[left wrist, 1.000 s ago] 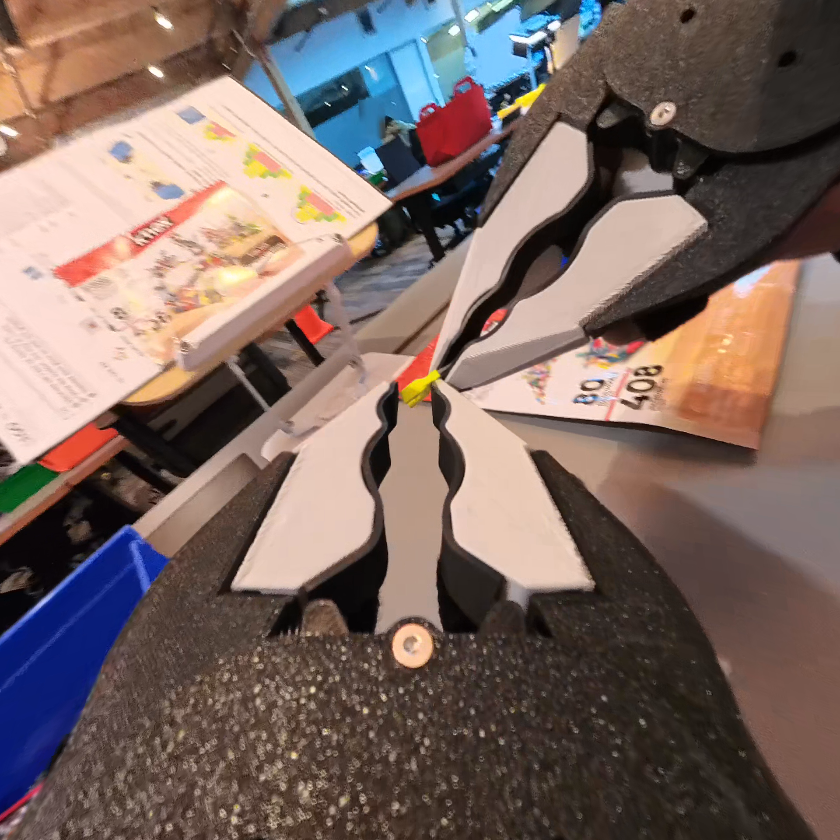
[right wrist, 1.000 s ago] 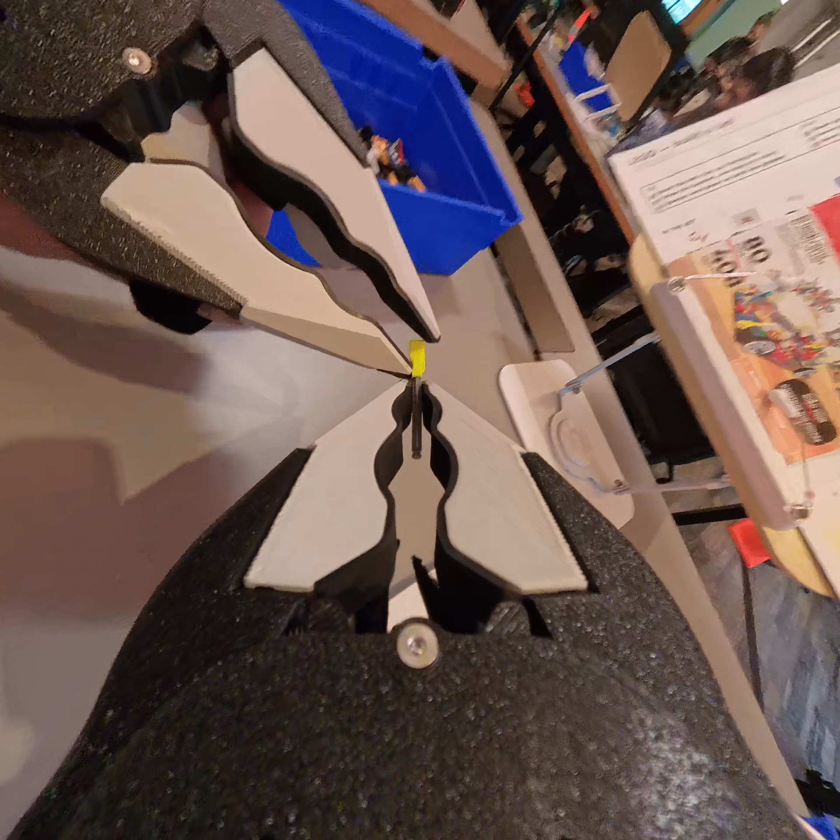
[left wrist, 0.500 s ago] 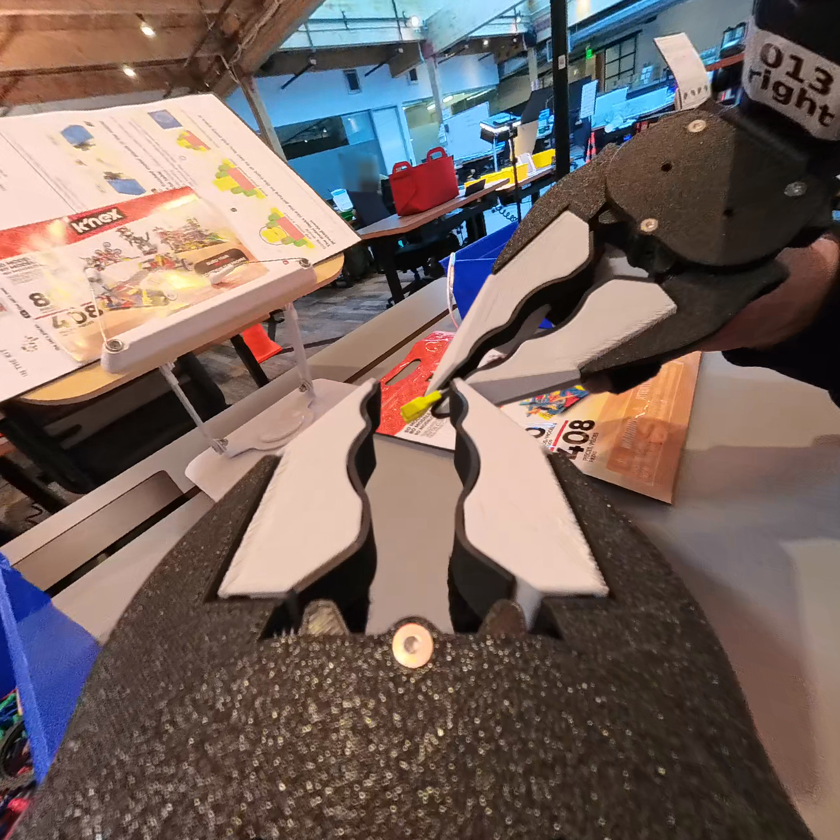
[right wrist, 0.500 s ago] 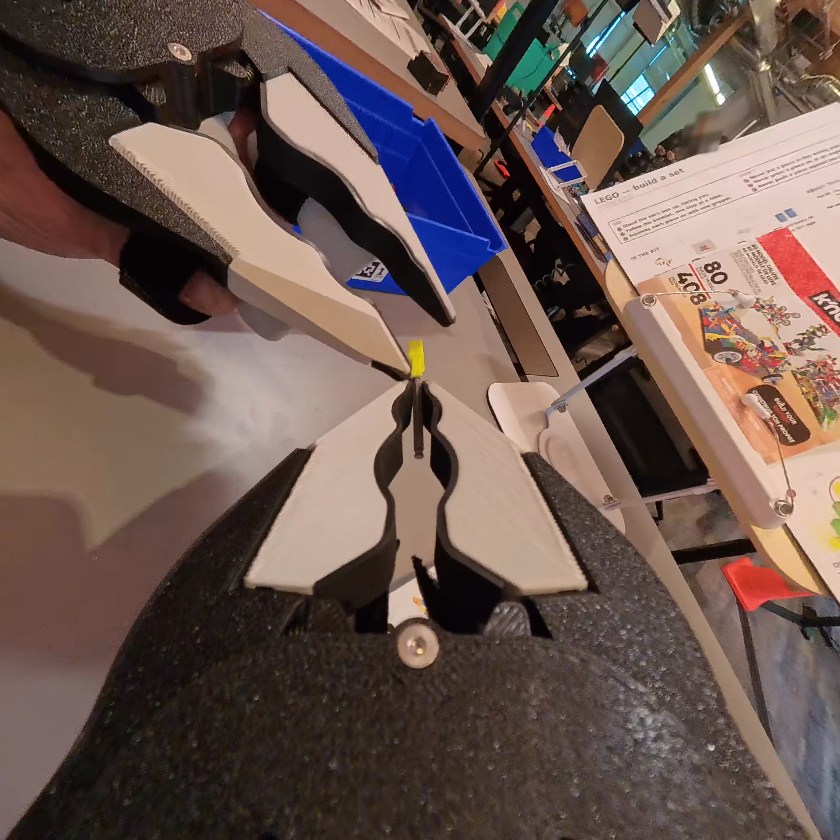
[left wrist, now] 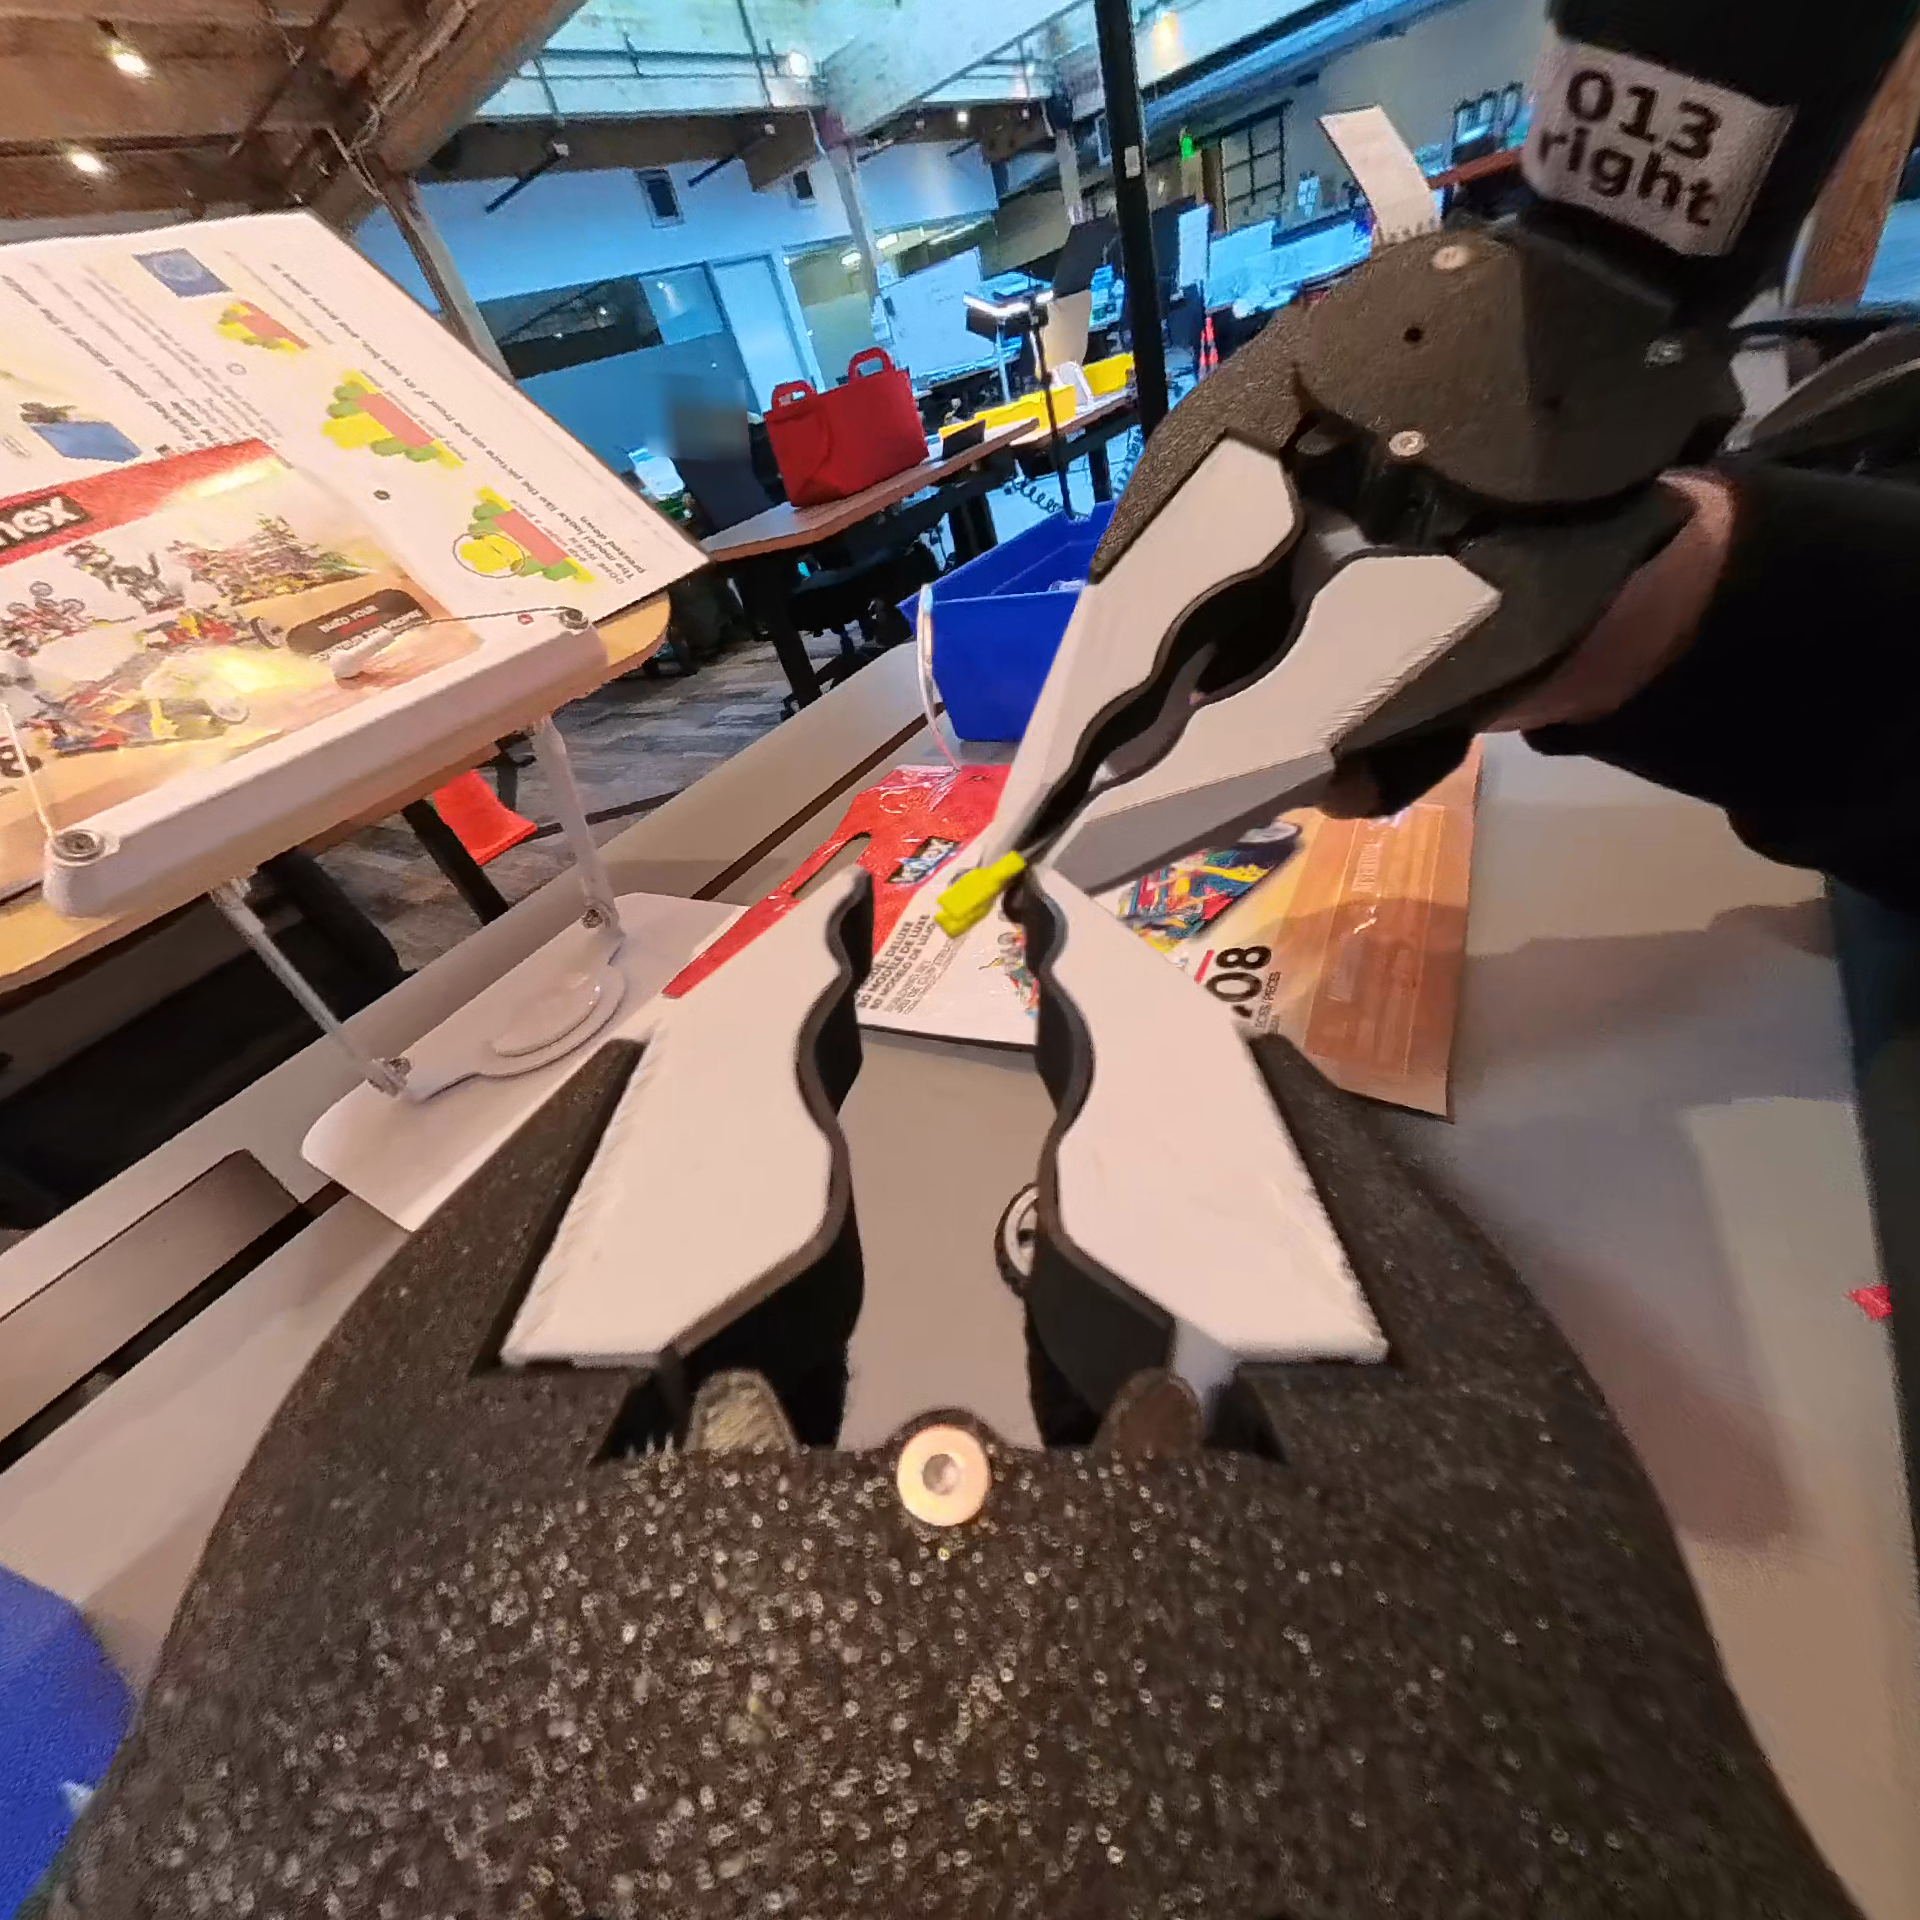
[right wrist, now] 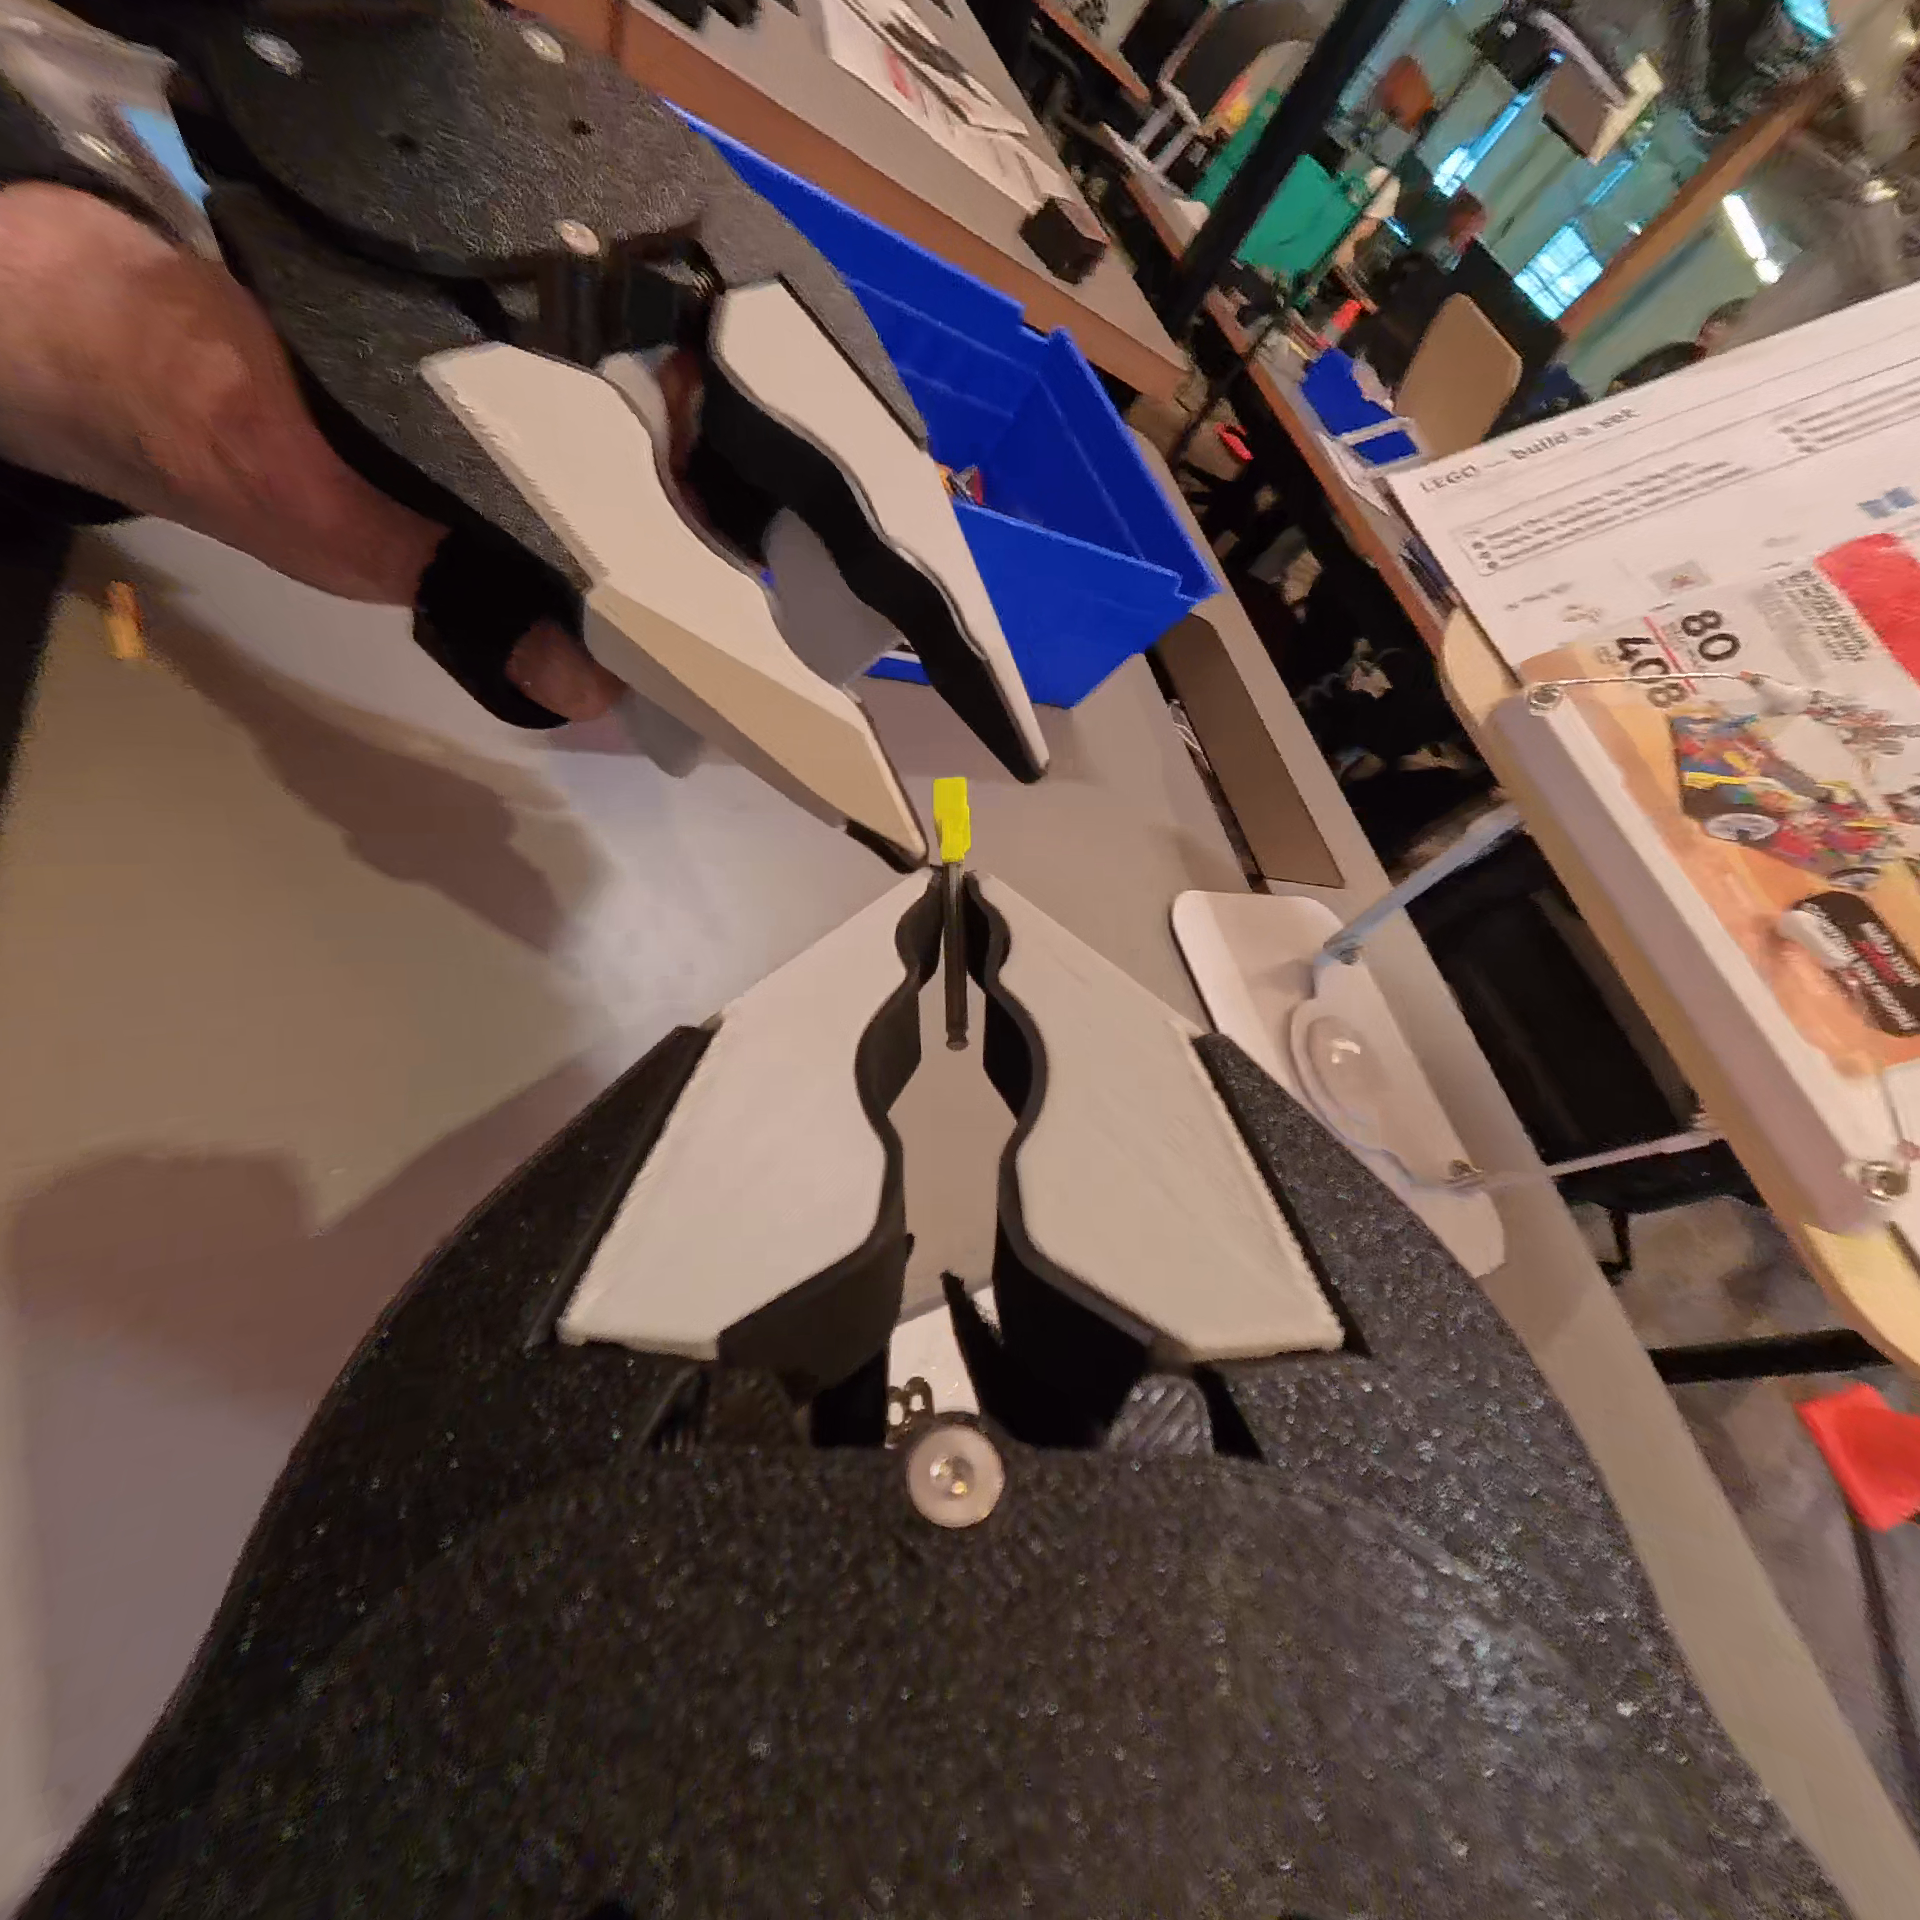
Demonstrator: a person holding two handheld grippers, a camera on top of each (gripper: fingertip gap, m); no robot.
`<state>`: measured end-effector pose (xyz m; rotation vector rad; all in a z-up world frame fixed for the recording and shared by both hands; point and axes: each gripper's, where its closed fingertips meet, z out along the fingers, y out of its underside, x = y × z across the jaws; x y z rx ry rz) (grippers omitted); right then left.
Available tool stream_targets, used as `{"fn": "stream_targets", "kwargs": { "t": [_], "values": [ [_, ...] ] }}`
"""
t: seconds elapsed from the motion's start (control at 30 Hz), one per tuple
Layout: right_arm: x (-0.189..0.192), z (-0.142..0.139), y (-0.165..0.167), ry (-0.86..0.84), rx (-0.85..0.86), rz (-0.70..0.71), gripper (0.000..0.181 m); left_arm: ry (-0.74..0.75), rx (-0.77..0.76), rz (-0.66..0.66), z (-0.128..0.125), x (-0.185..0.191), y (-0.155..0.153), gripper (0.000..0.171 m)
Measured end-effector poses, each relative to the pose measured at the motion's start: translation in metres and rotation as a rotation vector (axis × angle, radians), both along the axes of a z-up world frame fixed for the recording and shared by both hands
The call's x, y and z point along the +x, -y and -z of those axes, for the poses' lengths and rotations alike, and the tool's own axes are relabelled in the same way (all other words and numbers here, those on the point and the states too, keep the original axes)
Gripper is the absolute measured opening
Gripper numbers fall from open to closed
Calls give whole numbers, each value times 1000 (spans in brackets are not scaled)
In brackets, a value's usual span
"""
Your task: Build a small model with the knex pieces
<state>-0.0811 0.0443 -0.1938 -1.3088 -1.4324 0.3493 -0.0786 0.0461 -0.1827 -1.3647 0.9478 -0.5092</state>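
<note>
My right gripper [right wrist: 954,878] is shut on a thin black rod [right wrist: 954,977] with a small yellow connector [right wrist: 951,819] on its far end. My left gripper [right wrist: 966,805] comes in from the upper left, held by a hand, with its jaws open on either side of the yellow connector. In the left wrist view my left gripper [left wrist: 940,883] is open, and the yellow connector [left wrist: 975,896] sits between its fingertips. There the right gripper [left wrist: 1023,844] reaches down from the upper right. Both are held above the grey table [left wrist: 1610,1039].
A printed packaging bag [left wrist: 1299,935] lies flat on the table beyond the grippers. A white stand holding an instruction sheet [left wrist: 312,582] is at the table edge, also in the right wrist view [right wrist: 1714,779]. A blue bin [right wrist: 1039,540] with small parts is behind the left gripper. The tips of both grippers are at nearly the same place.
My left gripper has opened: it was nearly shut on the yellow connector, and now its jaws stand apart around it. My right gripper still holds the rod.
</note>
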Motion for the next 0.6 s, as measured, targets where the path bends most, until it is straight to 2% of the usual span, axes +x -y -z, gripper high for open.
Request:
{"fn": "stream_targets", "kwargs": {
  "t": [0.07,0.2,0.37,0.43,0.53,0.6],
  "values": [
    [1,2,3,-1,-20,-24,3,-8,7,42,0,4,8,9],
    [4,1,5,-20,-48,-42,3,-12,-12,63,0,6,9,8],
    [7,-3,-1,-36,-49,-2,9,-33,12,14,0,4,6,5],
    [8,-2,-1,-17,-31,2,3,-10,13,12,-4,3,6,0],
    [5,-2,-1,-1,-9,5,2,1,-2,14,-5,0,4,5],
    [6,-3,1,-2,-13,-3,1,-1,-9,10,-4,0,3,24]
  ]
}}
